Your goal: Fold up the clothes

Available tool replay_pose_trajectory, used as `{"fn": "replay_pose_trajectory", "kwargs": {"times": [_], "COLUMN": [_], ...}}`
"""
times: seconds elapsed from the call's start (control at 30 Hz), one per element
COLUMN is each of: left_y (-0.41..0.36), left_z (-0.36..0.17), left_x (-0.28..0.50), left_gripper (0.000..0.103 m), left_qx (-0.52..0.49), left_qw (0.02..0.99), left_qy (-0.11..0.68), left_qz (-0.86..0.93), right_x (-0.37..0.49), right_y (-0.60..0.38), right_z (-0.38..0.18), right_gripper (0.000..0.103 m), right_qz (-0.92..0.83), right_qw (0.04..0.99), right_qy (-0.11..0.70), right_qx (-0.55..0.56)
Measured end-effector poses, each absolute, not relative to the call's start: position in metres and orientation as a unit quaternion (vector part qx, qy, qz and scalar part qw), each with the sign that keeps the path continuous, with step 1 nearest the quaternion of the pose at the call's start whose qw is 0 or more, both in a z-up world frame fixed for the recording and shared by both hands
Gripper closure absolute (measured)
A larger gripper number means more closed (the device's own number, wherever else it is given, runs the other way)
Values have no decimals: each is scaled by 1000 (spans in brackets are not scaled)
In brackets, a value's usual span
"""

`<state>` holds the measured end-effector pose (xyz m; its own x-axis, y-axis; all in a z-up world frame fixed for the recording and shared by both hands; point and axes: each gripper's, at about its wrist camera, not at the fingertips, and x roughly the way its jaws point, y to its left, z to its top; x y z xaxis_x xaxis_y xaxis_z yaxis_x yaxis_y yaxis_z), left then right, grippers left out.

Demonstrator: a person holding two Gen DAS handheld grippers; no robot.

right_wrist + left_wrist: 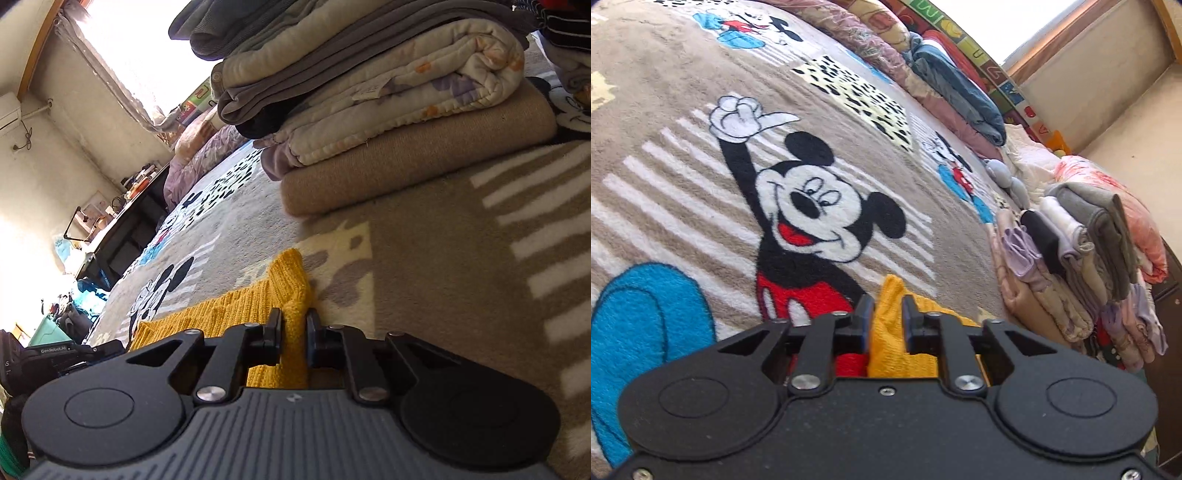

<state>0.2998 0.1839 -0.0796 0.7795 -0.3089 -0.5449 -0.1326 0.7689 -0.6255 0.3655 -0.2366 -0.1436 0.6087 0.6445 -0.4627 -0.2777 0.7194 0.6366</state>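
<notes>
A yellow knitted garment (258,295) lies on the Mickey Mouse blanket (683,184) that covers the bed. My right gripper (293,321) is shut on one bunched edge of it, low over the blanket. My left gripper (888,306) is shut on another part of the yellow garment (897,343), which fills the gap between the jaws. The left gripper's body also shows at the lower left of the right wrist view (55,354).
A pile of folded clothes (1071,251) stands on the bed to the right; it also shows just ahead of my right gripper (388,122). Rolled quilts (942,74) line the far side of the bed. A dark desk (122,225) stands by the wall.
</notes>
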Motion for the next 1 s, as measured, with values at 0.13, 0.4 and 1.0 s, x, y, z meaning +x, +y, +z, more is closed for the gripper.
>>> {"fn": "replay_pose_trajectory", "kwargs": {"times": [0.13, 0.4, 1.0], "left_y": [166, 172, 167], "left_z": [-87, -103, -103], "left_x": [306, 316, 345], "left_gripper": [50, 93, 58], "left_qx": [-317, -319, -339], "left_qw": [880, 874, 872], "left_qy": [348, 365, 345], "left_qz": [-63, -24, -73], "right_x": [368, 376, 394], "right_y": [-236, -263, -229], "right_z": [-145, -157, -138], "right_gripper": [65, 93, 77], "right_qz": [290, 254, 290], "right_qw": [852, 825, 876], "right_qy": [344, 356, 337], "right_qx": [270, 358, 186]}}
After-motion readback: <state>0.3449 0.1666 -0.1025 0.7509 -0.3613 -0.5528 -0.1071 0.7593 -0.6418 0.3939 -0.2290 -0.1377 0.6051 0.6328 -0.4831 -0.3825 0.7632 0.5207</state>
